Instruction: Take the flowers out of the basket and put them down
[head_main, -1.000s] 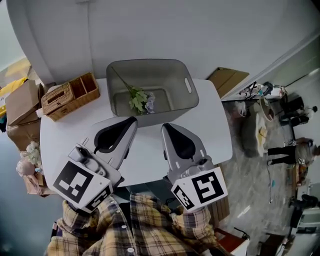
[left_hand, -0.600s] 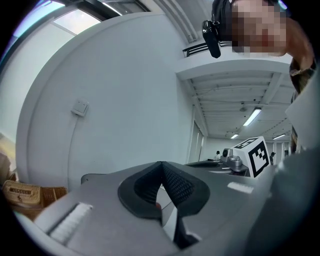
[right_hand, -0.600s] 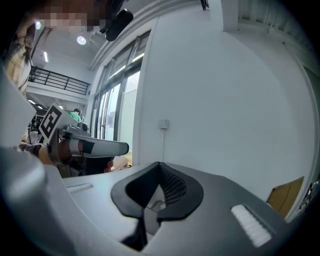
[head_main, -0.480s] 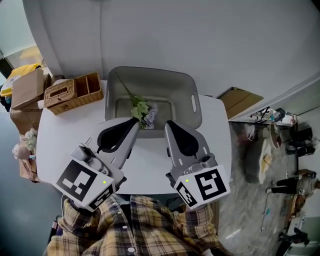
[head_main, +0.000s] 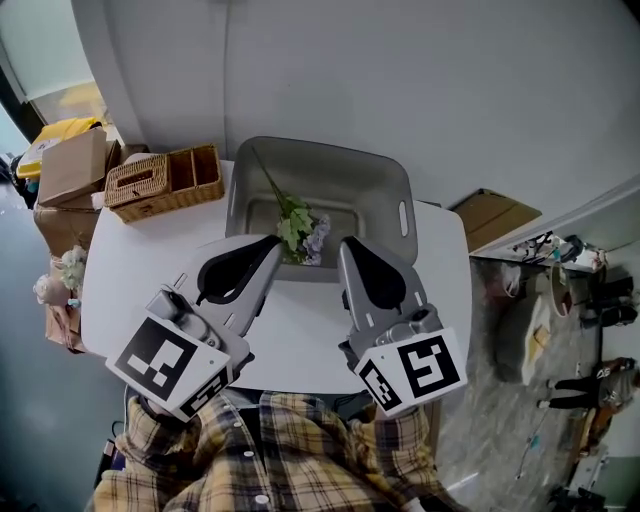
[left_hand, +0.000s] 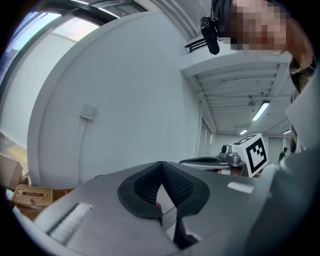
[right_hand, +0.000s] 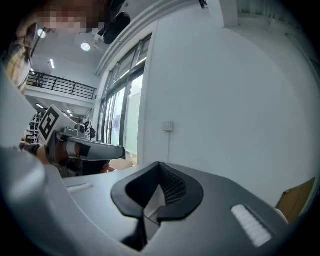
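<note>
A grey plastic basket stands at the far side of the white table. In it lies a flower sprig with green leaves, pale purple blooms and a long stem that runs to the back left corner. My left gripper and right gripper hover side by side over the table, their tips at the basket's near rim on either side of the flowers. Both are shut with nothing in them. In the left gripper view and the right gripper view the jaws point up at the wall, and neither shows the basket.
A wicker organiser sits at the table's back left corner. Cardboard boxes and clutter stand on the floor to the left. A flat cardboard piece leans by the wall at the right. A curved white wall rises behind the table.
Both grippers have come forward to the basket's near rim, still shut. The view has shifted, so the basket and table sit lower and more to the right.
</note>
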